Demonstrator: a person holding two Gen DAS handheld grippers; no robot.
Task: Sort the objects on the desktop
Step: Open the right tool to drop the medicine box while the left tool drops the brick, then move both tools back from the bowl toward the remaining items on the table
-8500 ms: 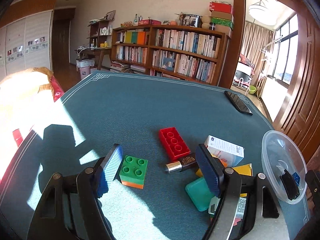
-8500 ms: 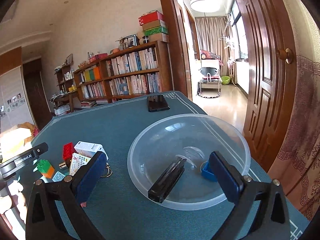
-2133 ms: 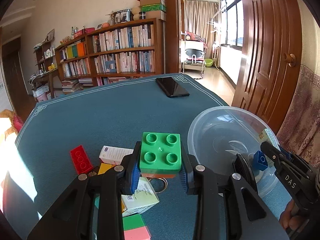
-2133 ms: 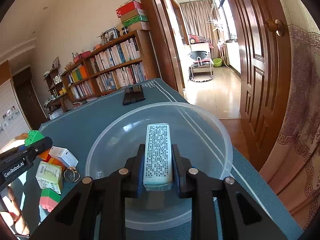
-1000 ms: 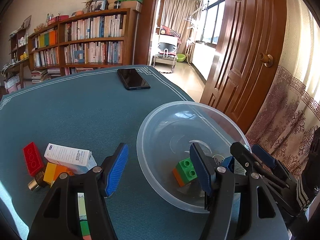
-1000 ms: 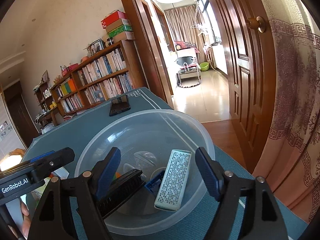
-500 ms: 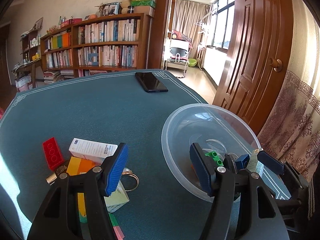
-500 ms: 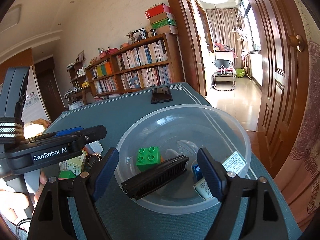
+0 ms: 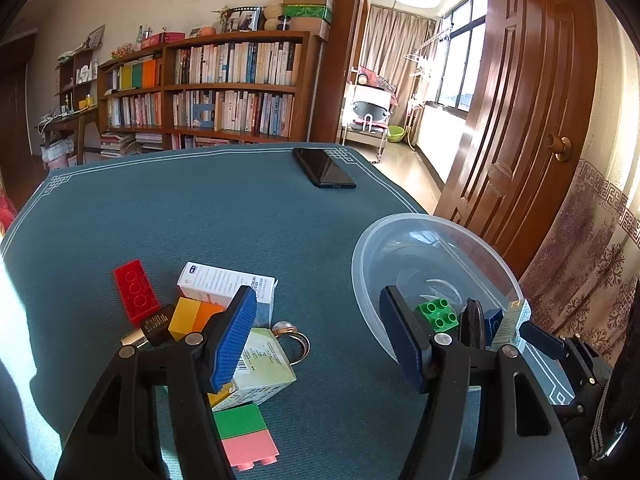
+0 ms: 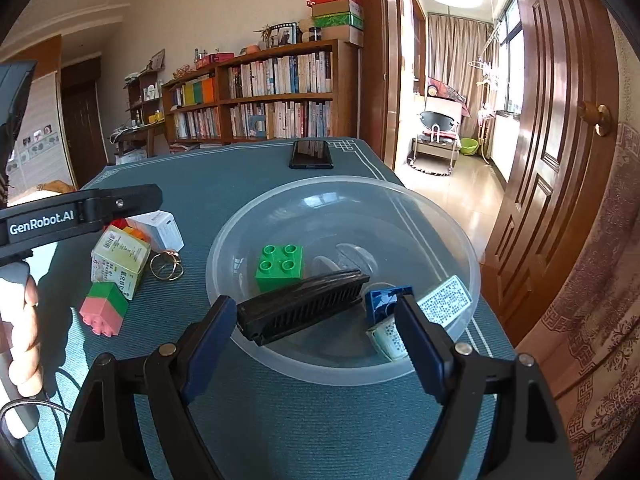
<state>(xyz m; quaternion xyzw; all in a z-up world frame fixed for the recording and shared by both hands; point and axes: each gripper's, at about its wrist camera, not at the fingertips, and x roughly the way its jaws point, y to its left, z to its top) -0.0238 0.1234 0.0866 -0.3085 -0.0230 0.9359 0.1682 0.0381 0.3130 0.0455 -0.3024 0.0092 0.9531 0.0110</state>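
While the teal table (image 9: 208,216) spreads out under both of your tools, the clear plastic bowl (image 10: 344,204) sits near its right edge, close to the wooden door (image 9: 532,112). Your right gripper (image 10: 316,332) hovers at the bowl's near rim with its jaws spread wide and nothing between them. Your left gripper (image 9: 318,332) hangs over the table just left of the bowl, jaws likewise wide apart and empty.

Inside the bowl lie a black comb-like bar (image 10: 304,306), a green block (image 10: 280,266) behind it, a white barcode box (image 10: 444,306) leaning against the right wall, and a small blue piece (image 10: 384,300) between the bar and that box.

Left of the bowl, on the cloth, you have the unsorted pile: a white carton (image 9: 224,282), a pale green box (image 9: 262,368) beside it, a red brick (image 9: 134,290) at the far left, a yellow-orange block (image 9: 192,316), a green-and-pink block (image 9: 246,434) nearest you, a dark tube with a metal cap (image 9: 150,326), and a pair of gold rings (image 10: 166,266) touching the pale green box. A black phone (image 9: 324,168) lies at the far edge, well apart from everything.
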